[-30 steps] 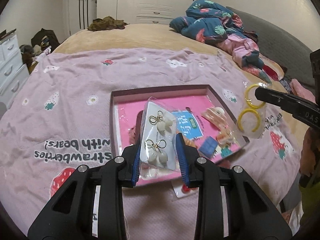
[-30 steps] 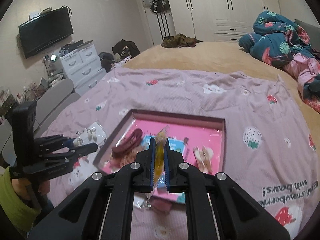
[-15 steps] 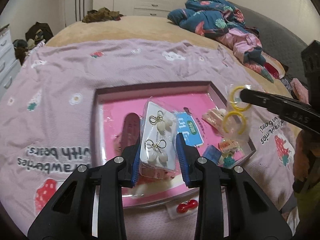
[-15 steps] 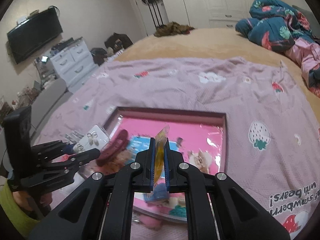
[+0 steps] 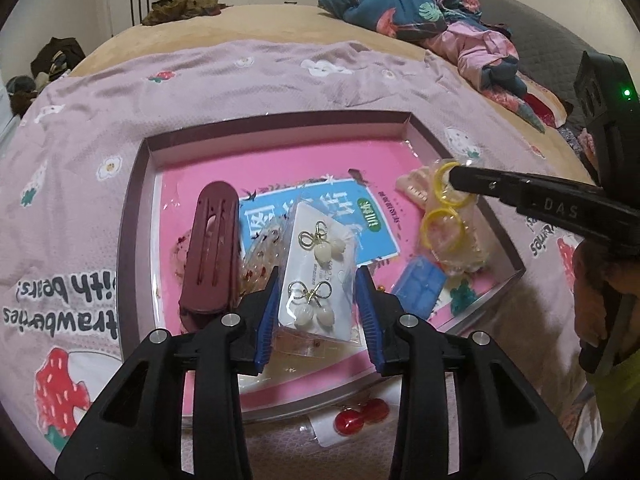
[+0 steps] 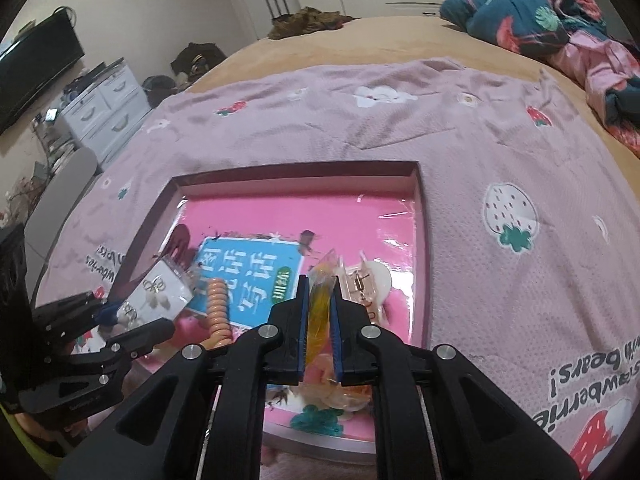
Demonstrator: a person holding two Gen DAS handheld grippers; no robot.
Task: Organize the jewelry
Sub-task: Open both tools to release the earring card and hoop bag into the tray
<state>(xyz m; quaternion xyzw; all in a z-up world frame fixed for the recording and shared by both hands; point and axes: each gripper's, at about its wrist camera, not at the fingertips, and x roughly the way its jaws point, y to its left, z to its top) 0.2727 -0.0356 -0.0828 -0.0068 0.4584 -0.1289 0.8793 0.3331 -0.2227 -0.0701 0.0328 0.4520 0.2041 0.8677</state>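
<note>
A pink tray (image 5: 280, 160) with a dark rim lies on the lilac blanket; it also shows in the right wrist view (image 6: 400, 200). My left gripper (image 5: 316, 304) is shut on a white earring card (image 5: 320, 272) in a clear bag, held low over the tray's near part. My right gripper (image 6: 320, 320) is shut on a clear bag of yellow hoops (image 6: 320, 300), held over the tray's right side; the hoops (image 5: 444, 216) and the right gripper (image 5: 456, 174) also show in the left wrist view. In the tray lie a maroon hair clip (image 5: 212, 248), a blue card (image 5: 320, 216) and a beige claw clip (image 6: 368, 276).
Red cherry earrings on a card (image 5: 356, 420) lie on the blanket just in front of the tray. A small blue box (image 5: 420, 284) and a coiled peach hair tie (image 6: 218, 308) lie in the tray. Bundled clothes (image 5: 420, 0) lie far right on the bed.
Both grippers have moved forward and down over the tray with their bags. The tray looks larger and closer in both views.
</note>
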